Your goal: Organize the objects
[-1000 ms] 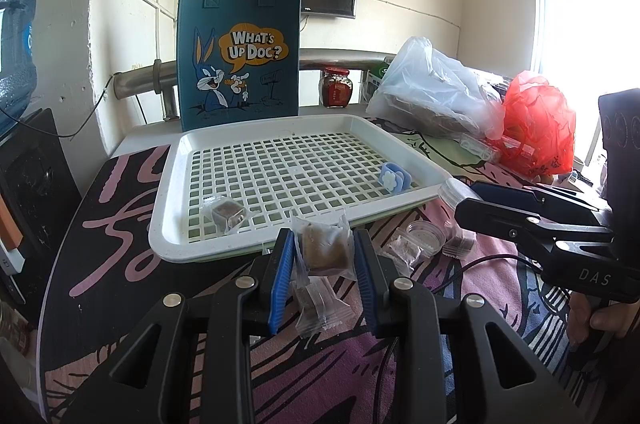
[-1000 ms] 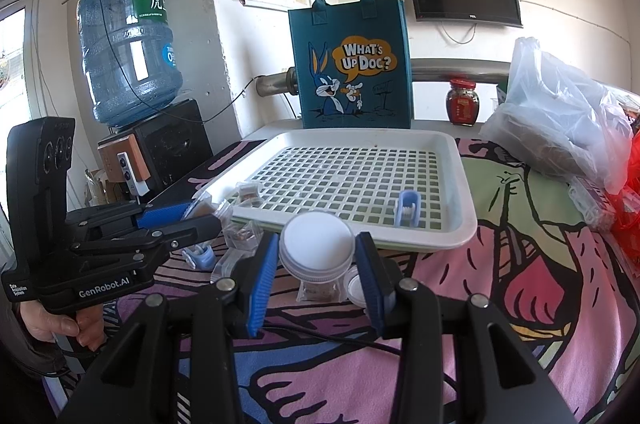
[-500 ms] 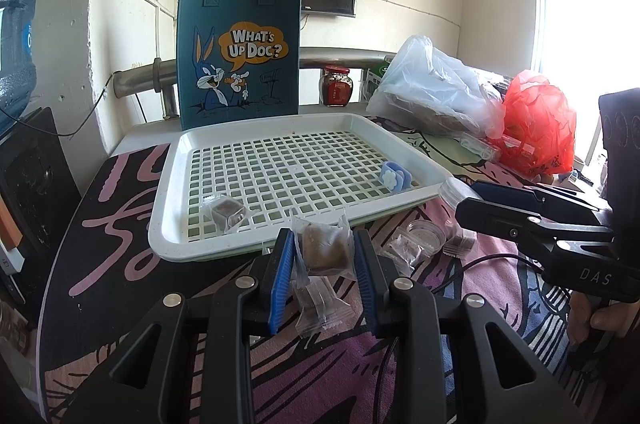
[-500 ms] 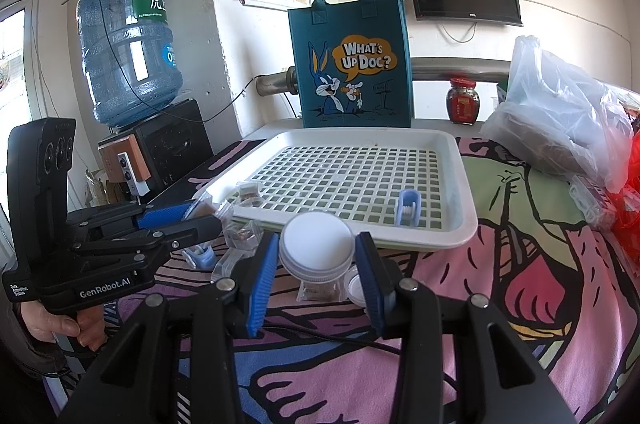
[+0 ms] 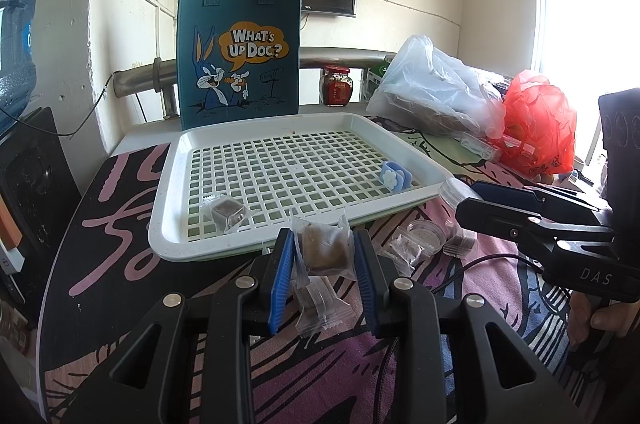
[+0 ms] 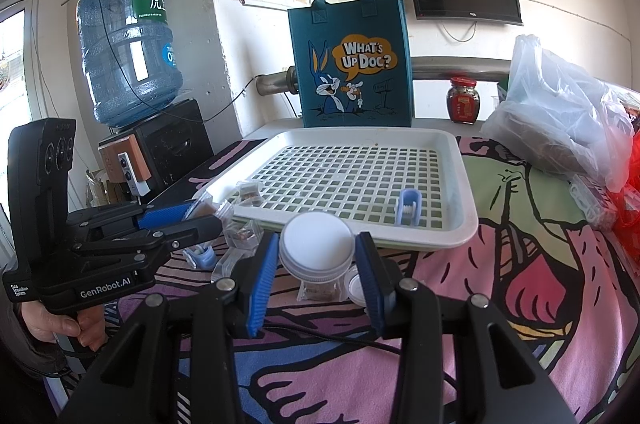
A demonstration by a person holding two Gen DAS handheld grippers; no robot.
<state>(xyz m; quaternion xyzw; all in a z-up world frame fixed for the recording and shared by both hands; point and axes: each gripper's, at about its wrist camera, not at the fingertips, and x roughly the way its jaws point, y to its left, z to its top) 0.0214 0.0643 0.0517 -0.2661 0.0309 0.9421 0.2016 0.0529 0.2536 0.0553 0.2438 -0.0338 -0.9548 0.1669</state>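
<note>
- The left tongs (image 5: 323, 256) are closed on a clear plastic packet with a brown block inside (image 5: 323, 249), their blue pads pressing its two sides, just in front of the near rim of the white perforated plastic tray (image 5: 172, 224).
- A second small clear packet (image 5: 318, 306) lies on the patterned pink-and-black tabletop (image 5: 120, 244) below the held one (between the tong arms).
- The right tongs (image 6: 316, 256) grip a round clear jar with a white lid (image 6: 316, 248), the pads against its sides, close to the tray's near edge.
- On the tray rest a clear-wrapped dark cube (image 5: 227, 213) at the near left and a small blue clip with a white flower (image 5: 394, 176) at the right.
- More small clear packets and a round clear lid (image 5: 427, 231) lie on the tabletop between the two tongs.
- A teal felt tote bag printed with a cartoon rabbit (image 5: 240, 60) stands upright behind the tray.
</note>
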